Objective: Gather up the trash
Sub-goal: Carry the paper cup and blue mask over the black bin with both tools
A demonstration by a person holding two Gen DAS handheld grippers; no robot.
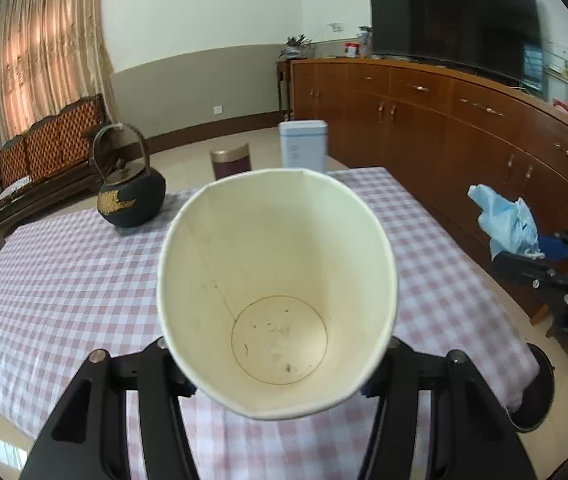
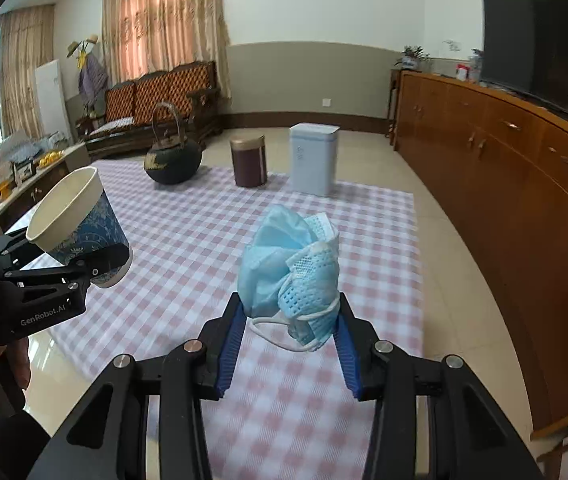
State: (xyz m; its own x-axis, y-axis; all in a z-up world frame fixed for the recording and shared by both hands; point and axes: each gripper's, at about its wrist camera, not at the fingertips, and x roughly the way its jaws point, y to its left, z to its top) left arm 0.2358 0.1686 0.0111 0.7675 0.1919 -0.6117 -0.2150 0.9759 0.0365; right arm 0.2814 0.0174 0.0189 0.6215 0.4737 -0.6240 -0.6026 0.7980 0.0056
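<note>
Left gripper clamped on stained, empty paper cup; right gripper clamped on crumpled face mask.

Two wrist fisheyes, both angled down over the checked tabletop

My left view sits behind the left claw, its middle filled by the mouth of the paper cup; my right view sits behind the right claw, close on the crumpled face mask. Both face the far tabletop edge and share the black kettle, brown canister, white box, wooden sideboard and television. Each catches the other claw at its edge.
</note>
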